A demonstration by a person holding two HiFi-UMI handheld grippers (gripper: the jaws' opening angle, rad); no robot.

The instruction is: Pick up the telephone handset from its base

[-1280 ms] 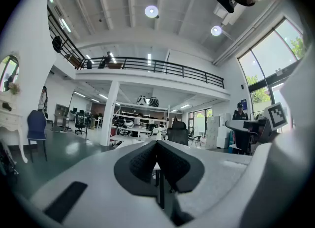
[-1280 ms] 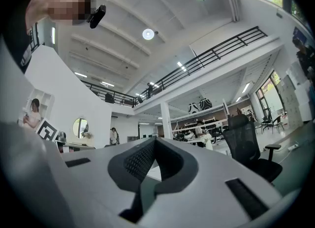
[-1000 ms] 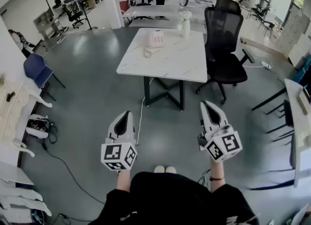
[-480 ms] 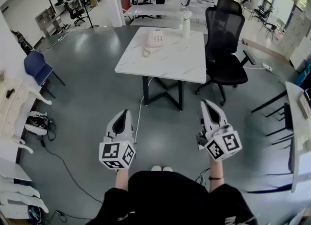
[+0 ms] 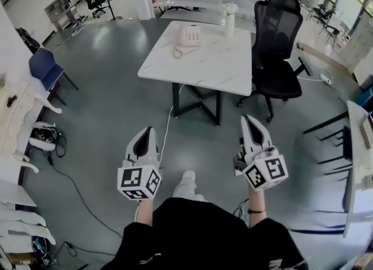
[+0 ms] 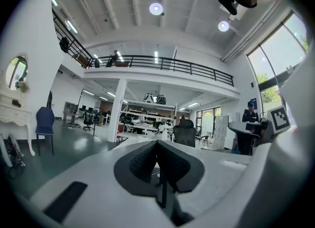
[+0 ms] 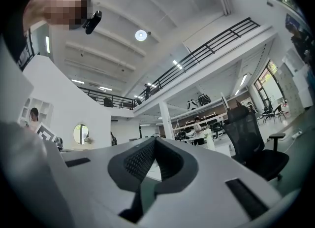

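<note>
The handset (image 5: 184, 35) is resting on its base (image 5: 194, 35) near the far edge of the surface (image 5: 210, 67). The left gripper (image 5: 147, 131) and right gripper (image 5: 248, 120) are hovering well short of the surface, over the floor. Left fingers (image 6: 142, 160) and right fingers (image 7: 140, 160) are pressing together, gripping nothing. A chair (image 5: 280, 47) is standing beside the surface.

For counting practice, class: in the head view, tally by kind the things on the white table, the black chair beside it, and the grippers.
Telephone: 1
Tall white container: 1
Black office chair: 1
Grippers: 2 (left gripper, right gripper)
Total: 5
</note>
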